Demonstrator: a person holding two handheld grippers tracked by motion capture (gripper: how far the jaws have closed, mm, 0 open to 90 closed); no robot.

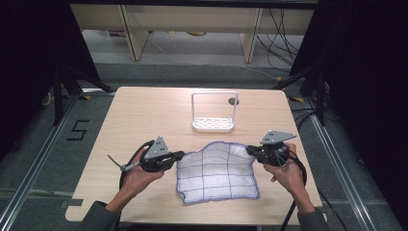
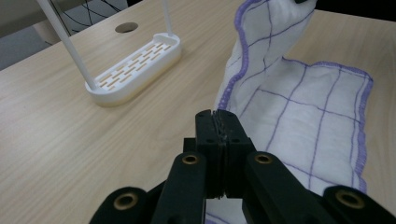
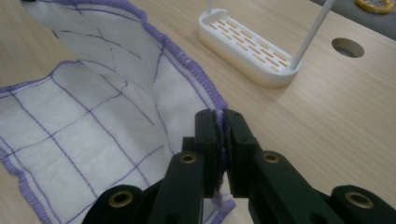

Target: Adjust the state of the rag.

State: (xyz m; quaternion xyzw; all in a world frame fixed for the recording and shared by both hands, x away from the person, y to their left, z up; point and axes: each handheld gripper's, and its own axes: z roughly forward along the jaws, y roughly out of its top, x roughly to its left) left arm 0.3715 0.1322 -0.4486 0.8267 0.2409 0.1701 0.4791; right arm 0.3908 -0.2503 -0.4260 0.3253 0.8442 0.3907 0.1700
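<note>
A white cloth with purple grid lines and purple hem lies on the wooden table, its far edge lifted. My left gripper is shut on the cloth's far left corner, and the left gripper view shows the cloth pinched between the black jaws of the left gripper. My right gripper is shut on the far right corner. In the right gripper view the cloth runs out of the closed right gripper.
A white rack with a slotted base and a tall wire frame stands at the table's middle back, also seen as the rack and rack. A round hole in the tabletop lies behind it. Cables and shelving sit beyond the table.
</note>
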